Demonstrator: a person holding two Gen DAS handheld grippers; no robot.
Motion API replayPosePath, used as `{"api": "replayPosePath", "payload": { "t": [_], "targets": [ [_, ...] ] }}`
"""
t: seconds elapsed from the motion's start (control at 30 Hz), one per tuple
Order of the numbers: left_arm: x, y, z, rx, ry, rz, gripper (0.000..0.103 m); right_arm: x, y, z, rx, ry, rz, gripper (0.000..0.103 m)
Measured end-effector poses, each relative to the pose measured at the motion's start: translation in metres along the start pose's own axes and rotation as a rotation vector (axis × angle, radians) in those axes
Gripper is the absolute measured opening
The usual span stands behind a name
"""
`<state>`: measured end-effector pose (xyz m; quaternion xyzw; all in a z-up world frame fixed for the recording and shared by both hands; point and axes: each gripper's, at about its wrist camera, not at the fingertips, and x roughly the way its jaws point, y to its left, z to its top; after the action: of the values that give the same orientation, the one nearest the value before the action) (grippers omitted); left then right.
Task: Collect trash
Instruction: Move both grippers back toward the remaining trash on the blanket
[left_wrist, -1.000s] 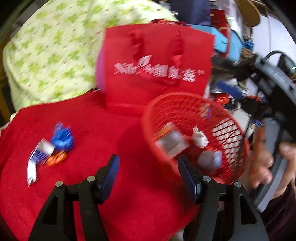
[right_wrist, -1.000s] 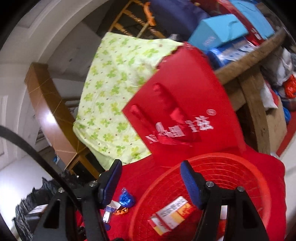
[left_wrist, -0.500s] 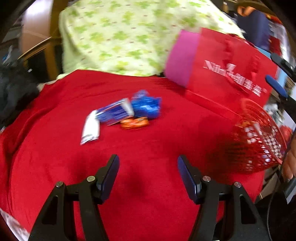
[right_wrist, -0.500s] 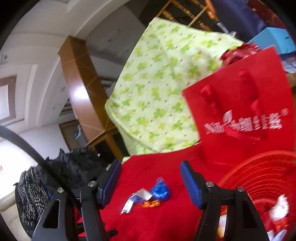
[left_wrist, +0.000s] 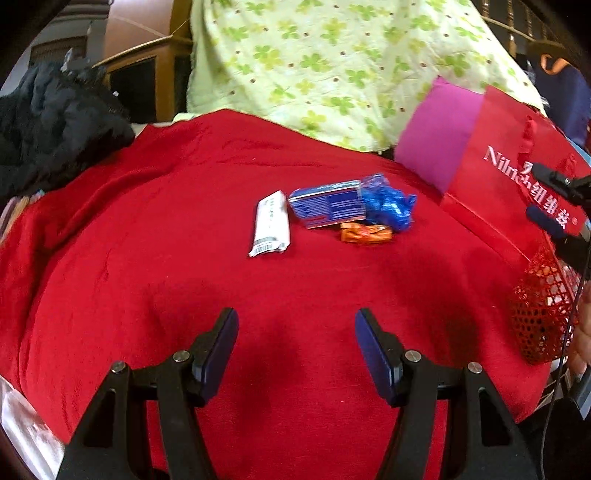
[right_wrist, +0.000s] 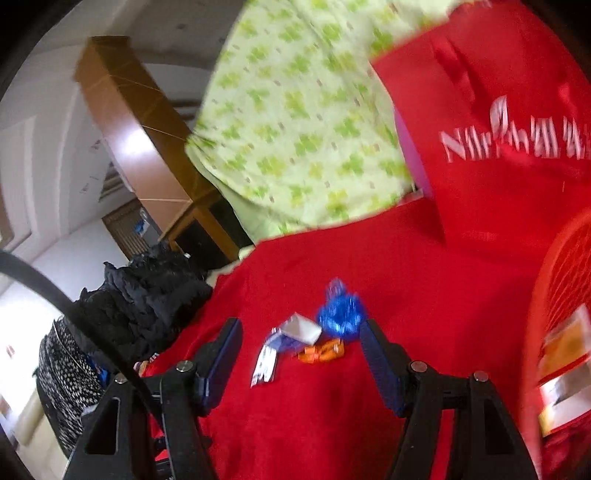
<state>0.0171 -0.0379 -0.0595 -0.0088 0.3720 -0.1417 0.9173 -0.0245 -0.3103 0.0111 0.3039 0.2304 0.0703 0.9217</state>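
In the left wrist view, the left gripper (left_wrist: 295, 347) sits at the bottom centre of the frame with its jaws spread wide and nothing between them, above a red cloth (left_wrist: 147, 280) that fills most of the picture. A little above centre lies a small cluster of trash: a white wrapper (left_wrist: 271, 223), a blue carton (left_wrist: 327, 207) just right of it, a crumpled blue foil (left_wrist: 389, 205) touching the carton's right end, and an orange wrapper (left_wrist: 365, 233) just below the two. At the right edge a red mesh basket (left_wrist: 539, 310) shows partly. A red paper bag (left_wrist: 509, 184) with white lettering stands in the upper right, a green-patterned cloth (left_wrist: 332, 62) across the top, dark clothing (left_wrist: 48, 129) at upper left.

In the right wrist view, which is blurred, the right gripper (right_wrist: 299, 354) is at the bottom centre, jaws apart and empty. The same trash lies between and just beyond its fingertips: blue foil (right_wrist: 340, 317), carton (right_wrist: 295, 332), orange wrapper (right_wrist: 321, 350), white wrapper (right_wrist: 266, 365). The basket's rim (right_wrist: 535, 306) curves down the right side, holding a printed packet (right_wrist: 565, 369).
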Motion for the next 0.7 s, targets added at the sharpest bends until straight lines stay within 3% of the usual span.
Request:
{"api": "replayPosePath", "payload": {
  "t": [0.2, 0.37, 0.57, 0.7],
  "targets": [
    [0.013, 0.019, 0.007, -0.032, -0.005, 0.003, 0.067, 0.047, -0.013, -0.007, 0.117, 0.132, -0.009, 0.069],
    [0.027, 0.03, 0.016, -0.055, -0.009, 0.0, 0.067, 0.087, -0.014, -0.013, 0.131, 0.213, -0.048, 0.068],
    [0.057, 0.035, 0.037, -0.069, -0.007, -0.008, 0.068, 0.136, -0.018, -0.022, 0.139, 0.294, -0.1, 0.048],
    [0.081, 0.032, 0.05, -0.056, -0.007, -0.001, 0.068, 0.165, -0.029, -0.027, 0.207, 0.343, -0.104, 0.046]
  ]
}}
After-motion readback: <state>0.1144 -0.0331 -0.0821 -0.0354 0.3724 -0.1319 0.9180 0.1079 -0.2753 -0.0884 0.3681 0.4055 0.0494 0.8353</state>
